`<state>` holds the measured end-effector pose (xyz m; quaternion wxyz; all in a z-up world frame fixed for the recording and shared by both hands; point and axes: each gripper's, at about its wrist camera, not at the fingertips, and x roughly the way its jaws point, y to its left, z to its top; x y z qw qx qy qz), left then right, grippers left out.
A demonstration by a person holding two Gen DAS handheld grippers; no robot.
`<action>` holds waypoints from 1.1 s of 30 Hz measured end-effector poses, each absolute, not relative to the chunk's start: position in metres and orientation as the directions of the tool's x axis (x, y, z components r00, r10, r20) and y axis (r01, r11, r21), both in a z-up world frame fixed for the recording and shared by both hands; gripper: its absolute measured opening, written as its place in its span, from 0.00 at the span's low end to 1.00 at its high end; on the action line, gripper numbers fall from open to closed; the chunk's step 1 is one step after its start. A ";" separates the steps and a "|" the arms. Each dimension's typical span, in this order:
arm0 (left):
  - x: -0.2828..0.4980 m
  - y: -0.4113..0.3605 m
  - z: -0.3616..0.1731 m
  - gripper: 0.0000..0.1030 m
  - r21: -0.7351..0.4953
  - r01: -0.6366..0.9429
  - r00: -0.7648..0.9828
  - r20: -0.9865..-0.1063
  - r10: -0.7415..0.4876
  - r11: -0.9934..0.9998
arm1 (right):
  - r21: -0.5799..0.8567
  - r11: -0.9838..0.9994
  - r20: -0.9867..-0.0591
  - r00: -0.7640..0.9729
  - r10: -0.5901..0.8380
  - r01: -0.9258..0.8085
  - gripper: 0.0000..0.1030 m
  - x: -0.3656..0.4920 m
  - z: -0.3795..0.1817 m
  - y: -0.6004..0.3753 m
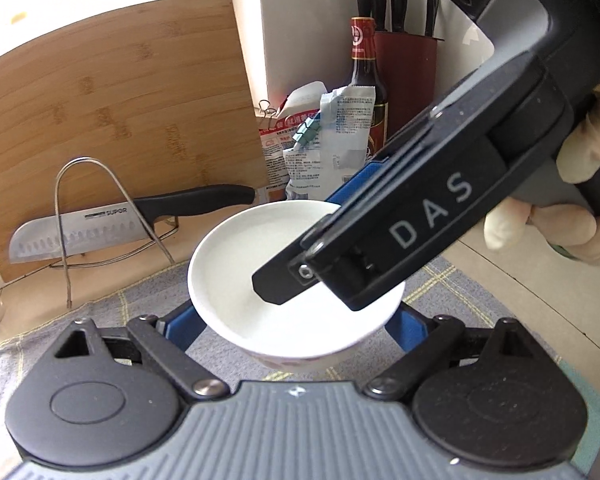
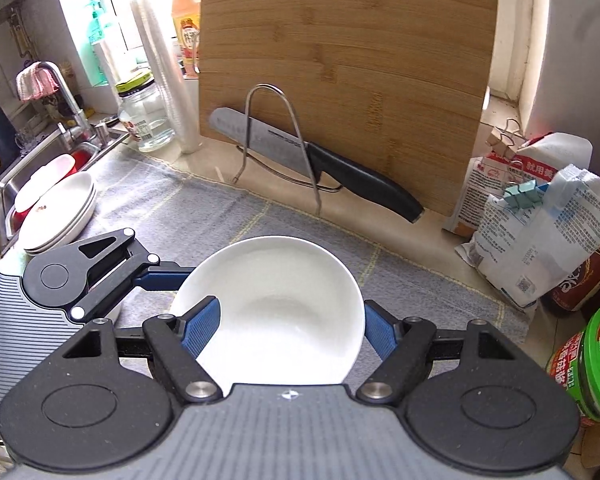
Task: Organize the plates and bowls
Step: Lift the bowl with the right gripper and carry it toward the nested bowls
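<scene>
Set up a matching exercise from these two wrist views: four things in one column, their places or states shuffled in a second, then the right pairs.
Things:
1. white bowl
2. knife
3. stacked plates
4. cutting board

Places or states:
A. upright against the wall
B. beside the sink
C. resting in the wire rack
D. between the right gripper's blue fingers

Pairs: 1-D, 2-C, 3-B, 4-A

We see our right gripper (image 2: 292,326) with blue pads straddling a white bowl (image 2: 276,304) above a grey cloth (image 2: 228,216).
</scene>
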<state>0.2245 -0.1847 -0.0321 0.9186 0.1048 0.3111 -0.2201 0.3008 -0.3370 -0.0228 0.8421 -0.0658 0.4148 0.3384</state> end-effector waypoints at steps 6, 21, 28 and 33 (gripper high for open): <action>0.196 -0.152 -0.016 0.91 0.058 0.413 0.734 -0.611 -0.295 0.909 | 0.167 0.718 -0.729 0.406 0.551 -0.675 0.79 0.272 -0.007 -0.302; 0.141 -0.074 0.005 0.91 0.073 0.251 0.788 -0.595 -0.160 0.965 | 0.158 0.575 -0.707 0.314 0.633 -0.803 0.79 0.234 0.010 -0.209; 0.132 -0.043 0.001 0.91 0.067 0.183 0.795 -0.598 -0.107 0.981 | 0.153 0.522 -0.715 0.272 0.645 -0.839 0.79 0.229 0.008 -0.170; 0.134 -0.028 -0.008 0.91 0.052 0.158 0.785 -0.612 -0.093 0.986 | 0.165 0.499 -0.729 0.235 0.643 -0.851 0.79 0.232 -0.001 -0.148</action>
